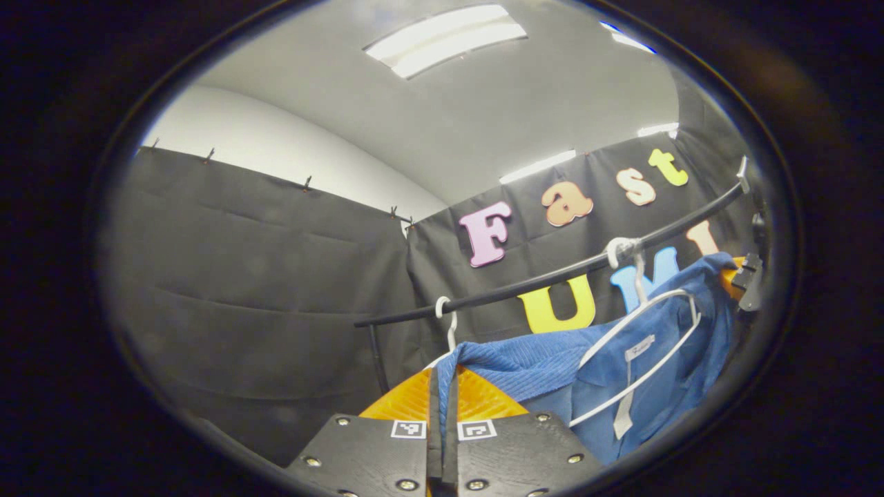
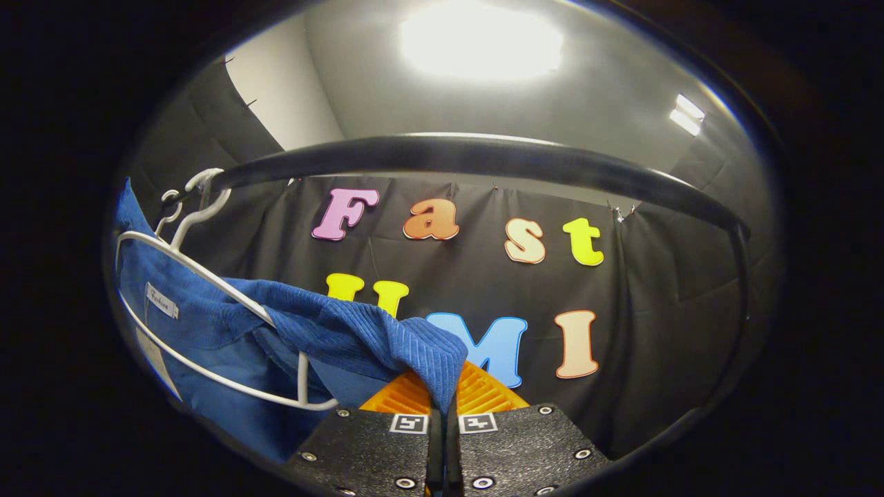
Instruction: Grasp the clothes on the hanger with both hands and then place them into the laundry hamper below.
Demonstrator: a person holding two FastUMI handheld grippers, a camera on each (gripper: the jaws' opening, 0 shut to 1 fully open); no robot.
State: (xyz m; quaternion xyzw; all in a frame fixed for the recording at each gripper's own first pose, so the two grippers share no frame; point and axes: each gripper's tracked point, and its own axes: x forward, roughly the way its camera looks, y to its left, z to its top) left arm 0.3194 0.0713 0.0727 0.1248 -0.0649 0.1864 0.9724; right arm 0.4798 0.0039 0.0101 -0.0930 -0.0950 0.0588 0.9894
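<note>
Now | left tongs pinch ribbed blue garment | right tongs likewise | curved white wire hanger

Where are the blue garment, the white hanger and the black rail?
blue garment (image 2: pixel 359 335), right gripper view, ribbed fold.
white hanger (image 1: pixel 646 376), left gripper view, lower wire.
black rail (image 2: pixel 483 153), right gripper view, middle of bar.

Left gripper – dark textured plates, silver screws, square tags – right gripper alike.
</note>
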